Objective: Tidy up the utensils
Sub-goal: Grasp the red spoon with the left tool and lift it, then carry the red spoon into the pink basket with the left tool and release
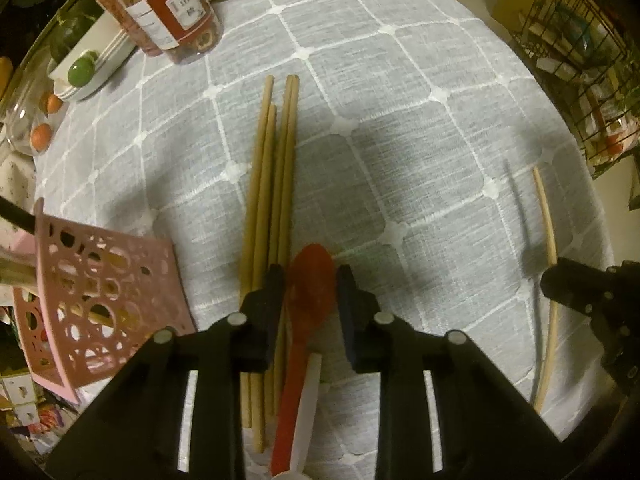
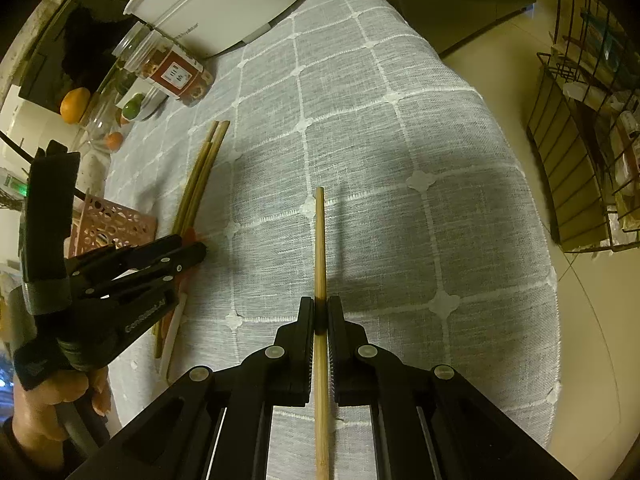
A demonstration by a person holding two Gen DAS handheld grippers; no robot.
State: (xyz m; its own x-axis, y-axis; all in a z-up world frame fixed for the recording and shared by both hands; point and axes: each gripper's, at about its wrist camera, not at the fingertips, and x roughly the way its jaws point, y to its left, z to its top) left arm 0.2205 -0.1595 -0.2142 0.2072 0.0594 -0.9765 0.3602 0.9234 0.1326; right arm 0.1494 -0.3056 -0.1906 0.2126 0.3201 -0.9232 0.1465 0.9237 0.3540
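My left gripper (image 1: pixel 310 276) is open, its fingers on either side of the bowl of a red spoon (image 1: pixel 308 300) lying on the grey checked tablecloth. A white spoon handle (image 1: pixel 308 400) lies over the red one. Several wooden chopsticks (image 1: pixel 272 184) lie side by side just left of the spoon. My right gripper (image 2: pixel 320 308) is shut on a single wooden chopstick (image 2: pixel 320 240) and holds it above the cloth; it also shows in the left wrist view (image 1: pixel 550 240). A pink perforated basket (image 1: pixel 92 296) stands at the left with chopsticks inside.
A jar with a red label (image 1: pixel 160 12), a small dish with a green fruit (image 1: pixel 82 70), oranges and a white appliance (image 2: pixel 216 0) stand at the table's far left. A wire rack (image 2: pixel 580 140) stands off the table's right edge.
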